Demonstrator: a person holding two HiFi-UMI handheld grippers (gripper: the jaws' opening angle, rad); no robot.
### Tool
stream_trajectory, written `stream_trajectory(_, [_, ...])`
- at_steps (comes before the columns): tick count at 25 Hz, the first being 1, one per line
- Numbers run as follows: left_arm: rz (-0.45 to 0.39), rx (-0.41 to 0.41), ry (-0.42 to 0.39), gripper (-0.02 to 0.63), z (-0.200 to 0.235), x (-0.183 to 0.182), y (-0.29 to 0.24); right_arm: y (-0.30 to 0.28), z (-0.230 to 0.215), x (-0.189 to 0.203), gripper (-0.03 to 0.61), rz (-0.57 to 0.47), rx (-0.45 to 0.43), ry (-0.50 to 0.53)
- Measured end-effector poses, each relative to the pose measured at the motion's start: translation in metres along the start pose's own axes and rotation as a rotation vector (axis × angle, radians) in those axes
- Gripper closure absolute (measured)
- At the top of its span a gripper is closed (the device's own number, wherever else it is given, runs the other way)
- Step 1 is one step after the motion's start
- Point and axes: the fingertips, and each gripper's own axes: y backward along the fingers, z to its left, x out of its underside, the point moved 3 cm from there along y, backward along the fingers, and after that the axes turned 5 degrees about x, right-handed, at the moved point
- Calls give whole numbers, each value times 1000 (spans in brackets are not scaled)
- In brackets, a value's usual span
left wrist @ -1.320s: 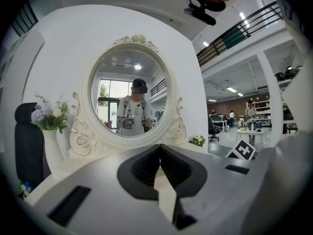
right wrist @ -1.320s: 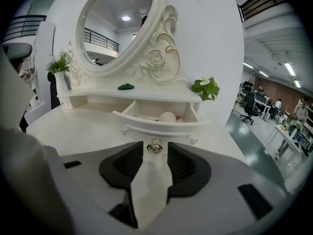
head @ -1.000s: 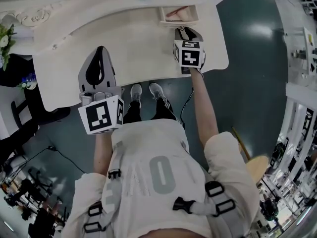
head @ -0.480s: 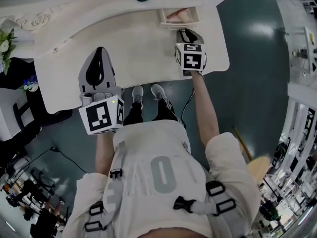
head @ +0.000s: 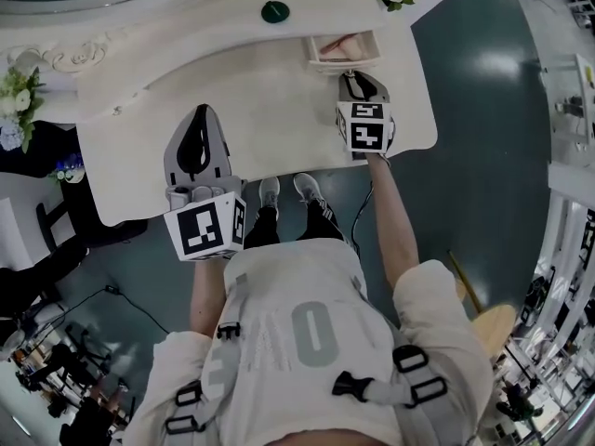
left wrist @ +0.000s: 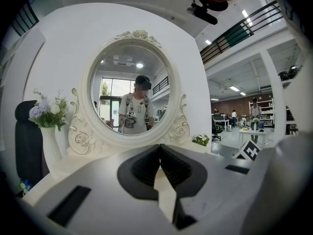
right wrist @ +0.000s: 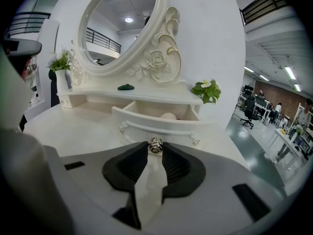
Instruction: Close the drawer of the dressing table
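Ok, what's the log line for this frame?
drawer: open | right tool: jaws just been closing, now gripping knob | left tool: shut, empty | drawer not yet pushed in

1. A big open-plan office or lab hall is being shown.
2. Office chairs (right wrist: pixel 252 112), desks (left wrist: pixel 254 132), ceiling strip lights (right wrist: pixel 290 72) and a mezzanine railing (left wrist: pixel 242 32) are being seen in the background.
3. A white dressing table (head: pixel 279 110) is being seen standing on a shiny green floor (head: pixel 483 128).

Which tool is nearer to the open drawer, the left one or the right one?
Right. The right tool has just closed on the knob of the drawer; the left tool hangs over the tabletop, far aside.
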Motion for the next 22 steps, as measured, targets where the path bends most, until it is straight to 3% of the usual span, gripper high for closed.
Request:
stream_trajectory(7, [-9, -10, -7, 595, 8, 3, -4, 1, 1, -6, 476, -24, 14, 19])
stream_trajectory(22, [11, -49, 2, 595, 18, 10, 7, -24, 1, -12, 477, 28, 3, 52])
